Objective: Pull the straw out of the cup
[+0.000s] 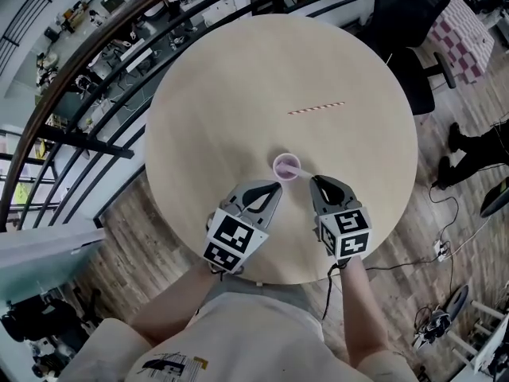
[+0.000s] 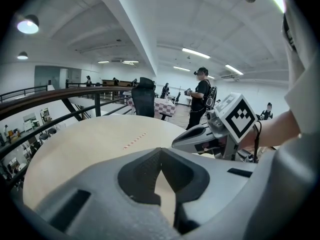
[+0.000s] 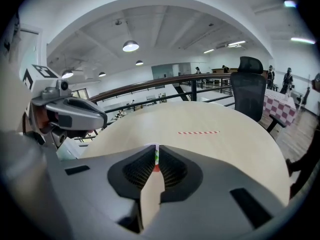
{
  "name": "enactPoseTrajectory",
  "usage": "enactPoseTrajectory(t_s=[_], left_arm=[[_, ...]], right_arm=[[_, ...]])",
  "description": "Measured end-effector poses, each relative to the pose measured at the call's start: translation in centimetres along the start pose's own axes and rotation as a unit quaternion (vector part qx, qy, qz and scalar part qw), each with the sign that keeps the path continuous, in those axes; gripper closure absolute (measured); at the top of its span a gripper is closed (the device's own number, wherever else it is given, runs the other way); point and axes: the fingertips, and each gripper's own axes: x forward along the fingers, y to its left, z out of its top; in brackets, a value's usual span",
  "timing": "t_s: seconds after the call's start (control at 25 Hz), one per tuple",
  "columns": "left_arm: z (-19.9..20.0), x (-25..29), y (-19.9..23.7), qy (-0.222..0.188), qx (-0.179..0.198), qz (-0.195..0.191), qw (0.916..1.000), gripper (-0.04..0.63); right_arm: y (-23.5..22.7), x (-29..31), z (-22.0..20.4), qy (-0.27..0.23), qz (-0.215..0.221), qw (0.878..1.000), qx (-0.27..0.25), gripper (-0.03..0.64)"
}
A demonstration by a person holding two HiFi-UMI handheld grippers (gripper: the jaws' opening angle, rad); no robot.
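Note:
A small lilac cup (image 1: 285, 166) stands on the round wooden table (image 1: 238, 94), just ahead of both grippers. A straw (image 1: 301, 173) leans out of it to the right, into the tips of my right gripper (image 1: 313, 180). In the right gripper view the jaws are shut on this striped straw (image 3: 156, 156); the cup itself is hidden behind them. My left gripper (image 1: 275, 187) sits close to the cup's near left side, its jaws shut (image 2: 160, 151) with nothing between them. It is not touching the cup.
A second red-and-white straw (image 1: 316, 107) lies flat on the table beyond the cup. A black railing (image 1: 95, 54) curves round the table's left and far side. An office chair (image 1: 406, 22) stands at the back right. Cables (image 1: 445, 245) run across the floor on the right.

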Motion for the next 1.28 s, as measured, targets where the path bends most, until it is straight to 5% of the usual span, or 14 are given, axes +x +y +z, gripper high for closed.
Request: enactPoseTrajectory(t_s=[0.32, 0.76, 1.04, 1.28], left_arm=[[2.2, -3.0, 0.2, -0.021, 0.012, 0.015, 0.9996, 0.583], [10.2, -8.5, -2.0, -0.082, 0.099, 0.030, 0.9913, 0.583], [15.0, -12.4, -4.7, -0.124, 0.141, 0.021, 0.9821, 0.583], [19.8, -16.4, -6.8, -0.189, 0.171, 0.019, 0.9669, 0.583]], right_arm=[[1.0, -3.4, 3.4, -0.041, -0.010, 0.999, -0.014, 0.584], [3.5, -12.3, 11.9, -0.152, -0.011, 0.988, -0.025, 0.584], [6.1, -19.2, 17.3, -0.227, -0.007, 0.973, -0.045, 0.584], [8.4, -26.2, 22.2, -0.313, -0.012, 0.947, -0.070, 0.584]])
